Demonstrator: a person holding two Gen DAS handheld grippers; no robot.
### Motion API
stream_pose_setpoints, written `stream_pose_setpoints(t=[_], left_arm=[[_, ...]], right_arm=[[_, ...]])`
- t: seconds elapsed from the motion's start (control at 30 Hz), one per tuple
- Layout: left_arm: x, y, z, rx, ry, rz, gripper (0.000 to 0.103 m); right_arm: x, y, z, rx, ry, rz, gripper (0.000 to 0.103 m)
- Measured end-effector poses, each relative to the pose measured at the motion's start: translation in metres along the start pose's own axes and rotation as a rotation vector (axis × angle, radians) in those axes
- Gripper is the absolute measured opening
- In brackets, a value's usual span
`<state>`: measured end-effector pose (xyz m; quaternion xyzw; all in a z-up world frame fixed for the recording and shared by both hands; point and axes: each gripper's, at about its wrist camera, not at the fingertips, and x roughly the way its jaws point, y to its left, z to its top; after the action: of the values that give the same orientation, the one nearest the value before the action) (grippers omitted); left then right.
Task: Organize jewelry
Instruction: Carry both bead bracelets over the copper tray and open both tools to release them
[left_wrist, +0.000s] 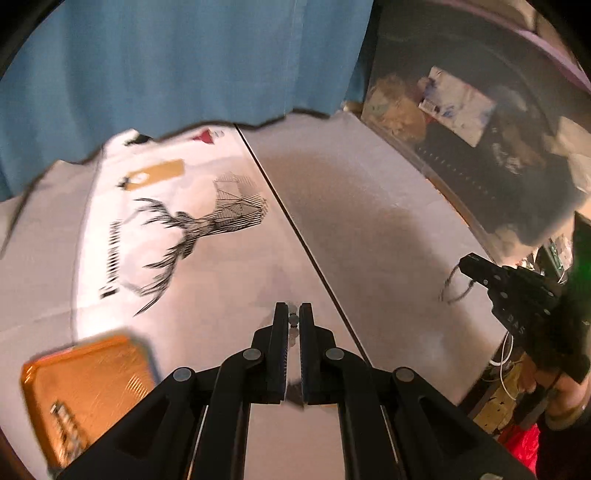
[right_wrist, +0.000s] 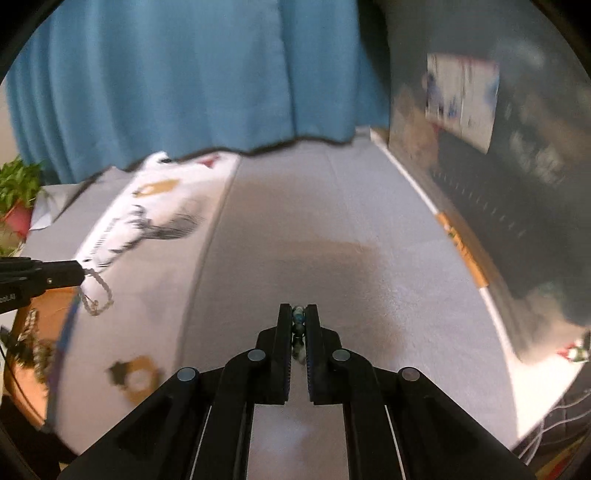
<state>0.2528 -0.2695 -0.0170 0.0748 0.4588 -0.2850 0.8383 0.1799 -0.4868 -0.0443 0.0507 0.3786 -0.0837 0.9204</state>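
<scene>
Left gripper (left_wrist: 293, 314) nearly closed, pads pinching a silver chain (right_wrist: 96, 295); from the left wrist only a few small links show between the fingertips. From the right wrist the same gripper enters at the left edge, and the chain hangs from its tip in a loose twisted loop, clear of the white tabletop (right_wrist: 332, 240).

Right gripper (right_wrist: 298, 314) closed tight on a beaded bracelet (right_wrist: 298, 317); blue-green and dark beads sit stacked in the narrow slit between the pads. From the left wrist the bracelet's thin loop (left_wrist: 456, 286) dangles below the tip of that gripper, above the table.

Orange tray (left_wrist: 85, 391) at lower left of the left view, near the left gripper, with a piece of chain-like jewelry lying in it; detail blurred.

A white sheet printed with a stag drawing (left_wrist: 177, 236) lies flat on the left half of the table. Blue curtain (right_wrist: 184, 81) hangs behind. Both views smeared by motion
</scene>
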Motion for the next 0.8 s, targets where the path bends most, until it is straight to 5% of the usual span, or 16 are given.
stream_pose_setpoints(t=[0.43, 0.8], left_arm=[[-0.142, 0.006, -0.143, -0.058, -0.085, 0.137, 0.004], [-0.200, 0.040, -0.228, -0.113, -0.124, 0.222, 0.004]], right_arm=[[-0.144, 0.126, -0.089, -0.105, -0.042, 0.177, 0.007], [-0.186, 0.222, -0.155, -0.246, 0.021, 0.289, 0.007]])
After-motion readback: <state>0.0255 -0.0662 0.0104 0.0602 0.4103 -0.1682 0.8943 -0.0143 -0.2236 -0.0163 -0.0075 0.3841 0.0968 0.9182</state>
